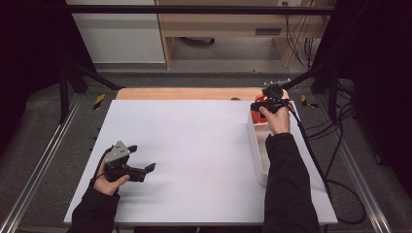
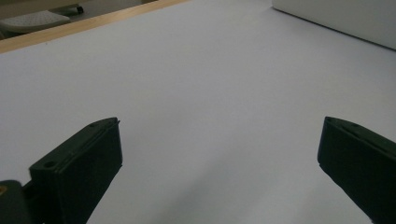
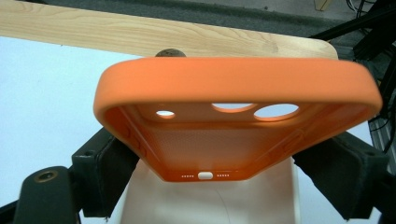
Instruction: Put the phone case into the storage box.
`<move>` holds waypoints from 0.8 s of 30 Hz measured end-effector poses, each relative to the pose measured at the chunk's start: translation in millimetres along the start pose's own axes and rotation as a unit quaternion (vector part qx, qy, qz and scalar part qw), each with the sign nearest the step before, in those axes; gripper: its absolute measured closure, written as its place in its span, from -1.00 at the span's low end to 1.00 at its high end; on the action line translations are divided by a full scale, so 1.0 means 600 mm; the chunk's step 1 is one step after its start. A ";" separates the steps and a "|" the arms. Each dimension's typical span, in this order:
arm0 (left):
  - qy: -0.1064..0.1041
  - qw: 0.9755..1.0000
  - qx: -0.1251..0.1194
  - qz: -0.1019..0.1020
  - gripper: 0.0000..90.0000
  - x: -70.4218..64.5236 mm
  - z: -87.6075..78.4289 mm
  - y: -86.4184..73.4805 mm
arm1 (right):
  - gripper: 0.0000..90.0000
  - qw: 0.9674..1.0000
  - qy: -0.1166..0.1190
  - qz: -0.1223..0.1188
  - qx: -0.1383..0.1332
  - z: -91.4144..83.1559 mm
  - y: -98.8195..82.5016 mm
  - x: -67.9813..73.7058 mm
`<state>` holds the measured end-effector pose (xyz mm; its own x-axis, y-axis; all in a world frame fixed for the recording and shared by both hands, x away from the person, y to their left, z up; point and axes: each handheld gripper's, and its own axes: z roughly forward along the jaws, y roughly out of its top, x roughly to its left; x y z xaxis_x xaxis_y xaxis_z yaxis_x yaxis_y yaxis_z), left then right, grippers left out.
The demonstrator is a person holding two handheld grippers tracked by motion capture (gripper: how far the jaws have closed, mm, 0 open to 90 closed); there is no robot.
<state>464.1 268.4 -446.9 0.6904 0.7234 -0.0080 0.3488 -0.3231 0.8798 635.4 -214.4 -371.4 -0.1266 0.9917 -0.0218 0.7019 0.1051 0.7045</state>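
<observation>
The right hand-held gripper (image 3: 205, 163) pinches an orange phone case (image 3: 233, 116) above a white bin (image 1: 257, 145). The left hand-held gripper (image 2: 219, 163) rests spread over the table (image 1: 194, 145).

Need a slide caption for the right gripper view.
Right hand-held gripper clamps an orange phone case above a white bin.

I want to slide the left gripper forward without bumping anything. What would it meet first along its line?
Probably the white bin; the left gripper, jaws open, has bare white table ahead until then, though depth is hard to judge.
</observation>
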 end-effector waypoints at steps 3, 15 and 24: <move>0.000 1.000 -0.001 0.000 -1.00 0.000 -0.001 0.000 | -0.66 1.000 -0.001 0.001 0.001 0.006 -0.002 0.002; -0.001 1.000 -0.001 0.001 -1.00 0.000 0.000 0.000 | -0.66 1.000 -0.011 0.002 0.013 0.021 -0.005 0.007; -0.001 1.000 0.000 0.001 -1.00 0.000 0.000 0.000 | -0.66 1.000 -0.013 0.006 0.016 0.030 -0.007 0.006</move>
<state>464.1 268.2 -447.2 0.6926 0.7213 -0.0067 0.3475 -0.3255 0.8794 644.5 -209.8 -387.0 -0.0999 0.9945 -0.0316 0.7254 0.0946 0.6818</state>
